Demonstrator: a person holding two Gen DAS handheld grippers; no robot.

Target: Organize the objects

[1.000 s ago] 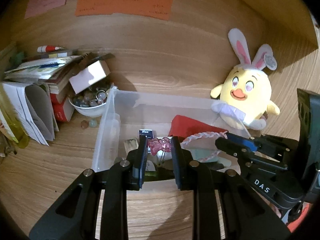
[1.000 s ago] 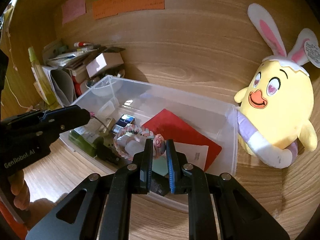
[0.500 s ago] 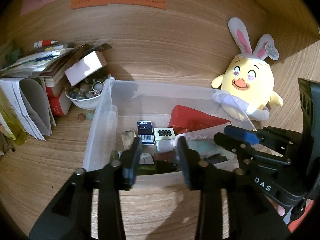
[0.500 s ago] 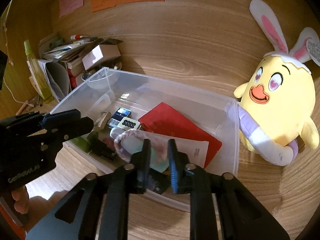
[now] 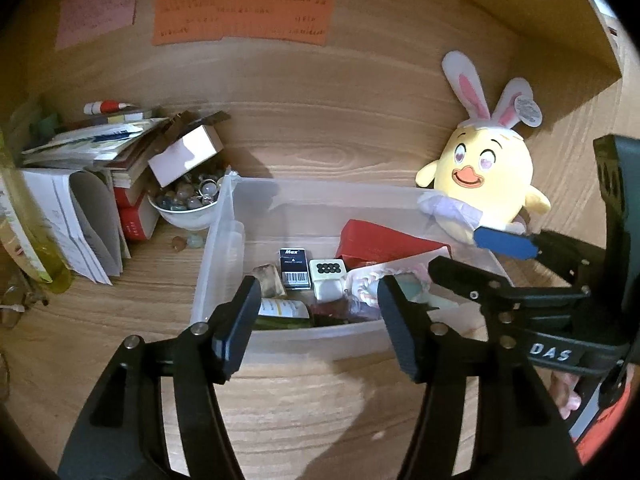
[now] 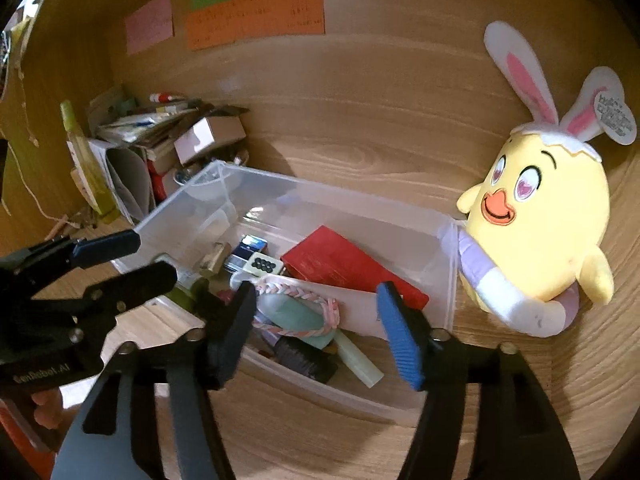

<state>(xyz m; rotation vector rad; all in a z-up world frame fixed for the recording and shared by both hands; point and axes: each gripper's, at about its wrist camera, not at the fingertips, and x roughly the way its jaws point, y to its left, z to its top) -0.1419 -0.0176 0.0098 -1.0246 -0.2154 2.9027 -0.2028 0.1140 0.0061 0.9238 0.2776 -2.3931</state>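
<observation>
A clear plastic bin [image 5: 224,248] [image 6: 448,280] stands on the wooden desk. It holds a red booklet [image 5: 384,240] [image 6: 344,264], a black Max staple box [image 5: 294,268], a white cube with black dots [image 5: 328,274] [image 6: 264,266], and a pink braided bracelet [image 6: 298,294] [image 5: 370,280] lying on a pale green item. My left gripper [image 5: 316,312] is open and empty at the bin's near wall. My right gripper [image 6: 316,320] is open and empty, above the bracelet. Each gripper shows in the other's view.
A yellow chick plush with rabbit ears [image 5: 484,184] [image 6: 536,224] leans at the bin's right end. Left of the bin are a white bowl of marbles [image 5: 188,204], a small white box [image 5: 186,154], stacked books and papers [image 5: 80,184] and a yellow-green bottle [image 5: 36,240]. Coloured notes [image 5: 240,20] hang on the wall.
Both grippers opened and drew back from the bin. The left let go of a small pink charm, the right let go of the braided bracelet, which now lies in the bin.
</observation>
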